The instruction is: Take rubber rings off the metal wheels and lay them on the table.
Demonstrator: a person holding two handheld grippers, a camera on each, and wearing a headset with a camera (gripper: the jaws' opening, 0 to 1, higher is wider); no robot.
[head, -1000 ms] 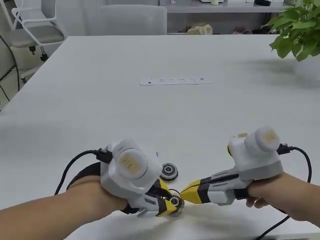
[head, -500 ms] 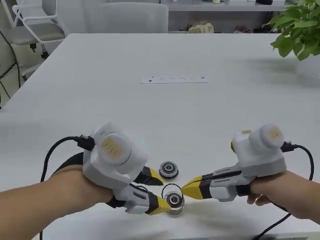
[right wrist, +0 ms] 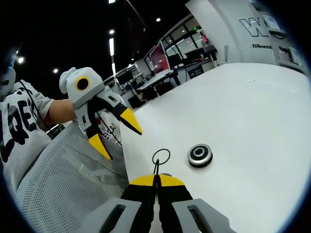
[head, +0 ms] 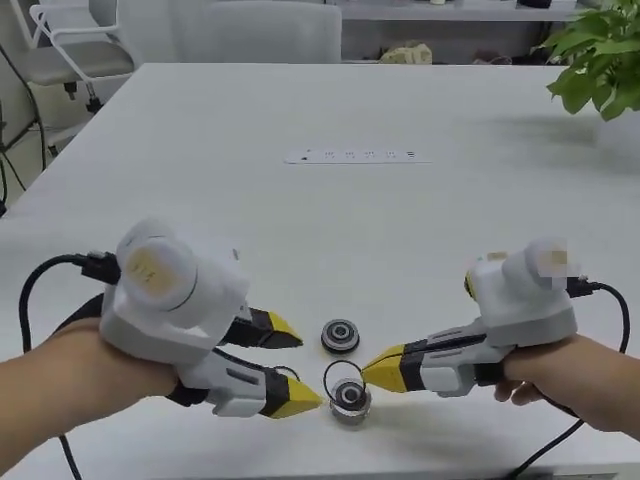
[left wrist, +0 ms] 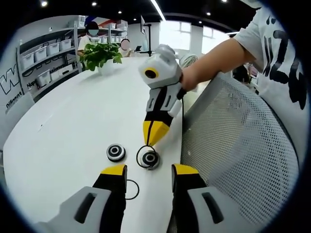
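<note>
L gripper (head: 309, 368): we let go of near wheel (head: 350, 400), fingers now wide apart | R gripper (head: 365, 372): fingers pinched shut on rubber ring (right wrist: 156, 166), prob. off the wheel, just above it | next: lay ring on desk (head: 350, 230); 2nd wheel (head: 340, 335) waits

My left gripper (head: 304, 368) and right gripper (head: 370, 371): white-grey bodies, black jaws tipped yellow, black cables (head: 38, 278). My shirt (left wrist: 257, 34): white, black lettering.
</note>
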